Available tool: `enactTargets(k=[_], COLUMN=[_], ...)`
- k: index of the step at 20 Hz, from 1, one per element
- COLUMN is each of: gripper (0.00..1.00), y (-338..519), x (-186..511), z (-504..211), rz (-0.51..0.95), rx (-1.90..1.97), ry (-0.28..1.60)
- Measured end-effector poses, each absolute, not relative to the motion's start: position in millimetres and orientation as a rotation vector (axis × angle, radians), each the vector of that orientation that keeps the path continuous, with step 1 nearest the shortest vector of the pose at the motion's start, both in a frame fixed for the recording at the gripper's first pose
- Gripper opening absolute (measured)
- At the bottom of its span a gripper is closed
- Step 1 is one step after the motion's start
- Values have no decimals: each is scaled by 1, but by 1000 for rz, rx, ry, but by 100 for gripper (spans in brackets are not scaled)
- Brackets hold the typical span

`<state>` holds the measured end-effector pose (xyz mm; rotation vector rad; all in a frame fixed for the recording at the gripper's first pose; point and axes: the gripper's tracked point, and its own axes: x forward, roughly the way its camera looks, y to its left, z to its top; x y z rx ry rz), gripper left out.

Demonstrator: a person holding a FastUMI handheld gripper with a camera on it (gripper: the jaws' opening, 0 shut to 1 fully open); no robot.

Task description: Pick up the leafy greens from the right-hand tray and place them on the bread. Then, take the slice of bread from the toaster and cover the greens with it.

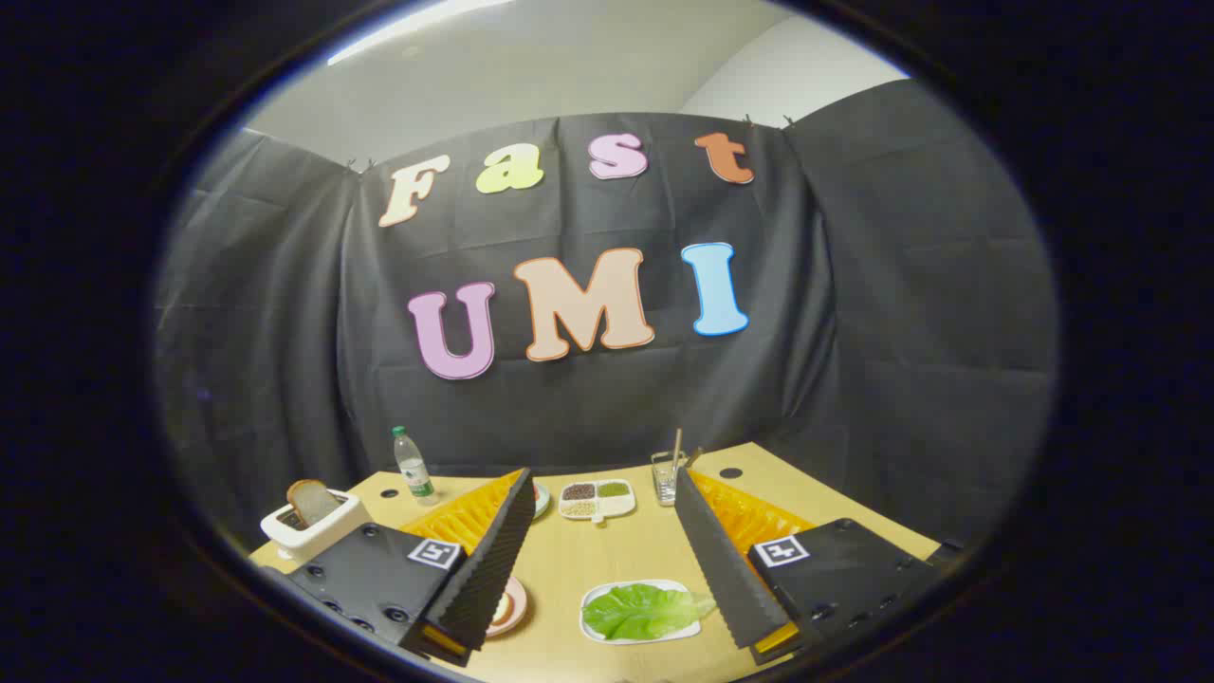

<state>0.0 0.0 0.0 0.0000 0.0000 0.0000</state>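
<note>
**Jaws wide open above the green leaf**

The gripper (599,507) hangs over the table (569,569) with its jaws wide open. Nothing is held between them.

The leafy greens (641,612) lie flat on a small white tray (594,630). The tray sits low down between the two jaws, a bit closer to the right one. The leaf is longer from side to side, so it lies across the gap between the jaws, not along it. I think the gripper has to tip down and move closer to reach it.

A pink plate (512,607) peeks out from behind the left jaw. The bread on it is hidden, so I cannot tell how it lies.

The white toaster (313,527) stands far off past the left jaw, with a slice of bread (309,499) sticking up out of it.
</note>
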Motion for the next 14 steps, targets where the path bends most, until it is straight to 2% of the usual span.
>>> enactTargets(k=[14], gripper=[96], y=[10], x=[-7], z=[-36], rz=[19], rx=[-24], ry=[59])
